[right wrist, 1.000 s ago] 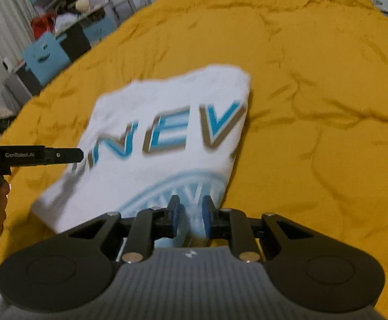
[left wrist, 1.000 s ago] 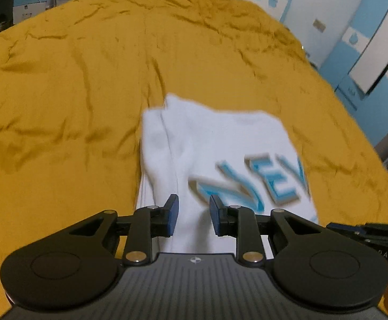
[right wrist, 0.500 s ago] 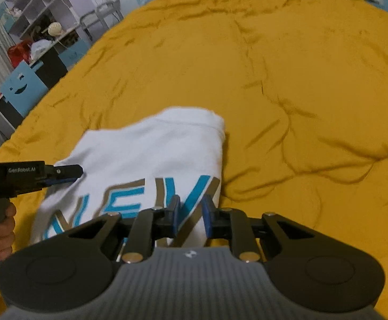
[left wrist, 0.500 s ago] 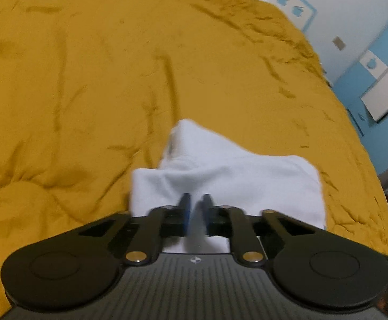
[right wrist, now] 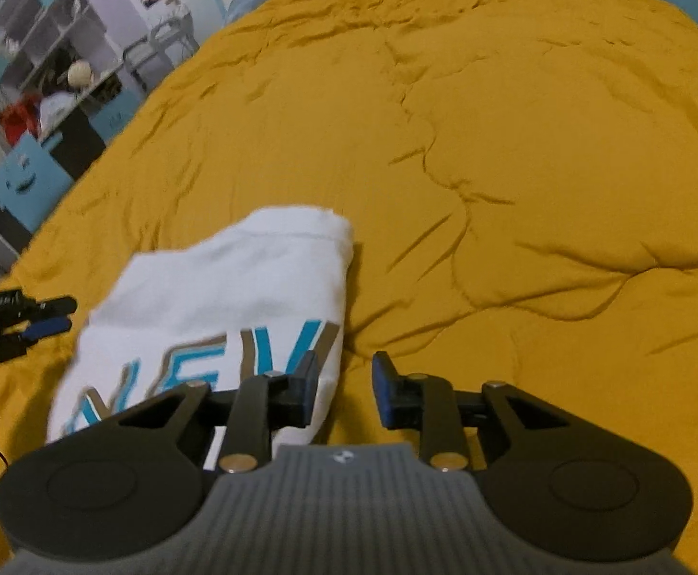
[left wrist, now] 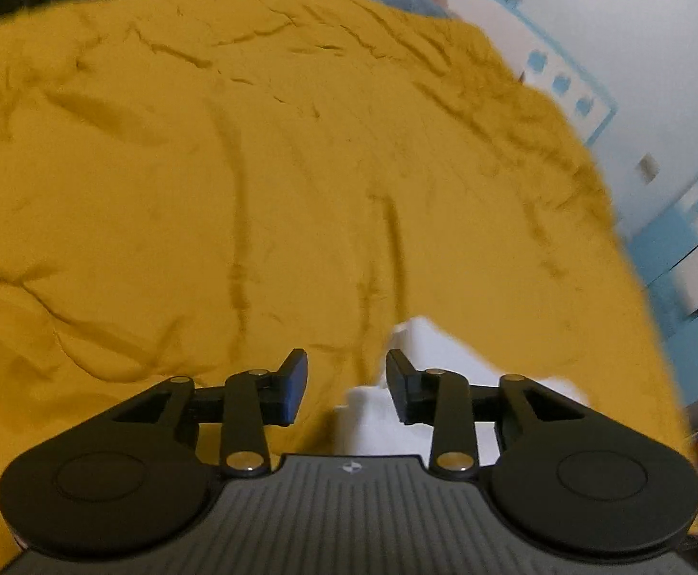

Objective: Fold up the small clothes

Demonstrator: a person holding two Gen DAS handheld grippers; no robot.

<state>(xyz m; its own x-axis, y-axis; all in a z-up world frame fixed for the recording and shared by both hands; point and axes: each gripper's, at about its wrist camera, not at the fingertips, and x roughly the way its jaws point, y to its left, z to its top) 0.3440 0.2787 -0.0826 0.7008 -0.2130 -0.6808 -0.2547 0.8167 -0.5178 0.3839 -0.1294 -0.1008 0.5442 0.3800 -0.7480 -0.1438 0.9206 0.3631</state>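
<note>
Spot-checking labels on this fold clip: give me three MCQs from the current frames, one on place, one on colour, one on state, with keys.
1. Where does the white shirt lie?
A. on a wooden floor
B. on the yellow bedspread
C. in a basket

2. What colour is the shirt's lettering?
A. red
B. green
C. blue with a tan edge

3. What is between the right gripper pads?
A. nothing, the jaws are apart
B. a sock
C. the shirt, clamped

Key: B, yellow cloth surrounds the shirt; C, the letters show blue with tan shadow; A, only bedspread shows in the gap, the shirt edge lying beside the left pad.
</note>
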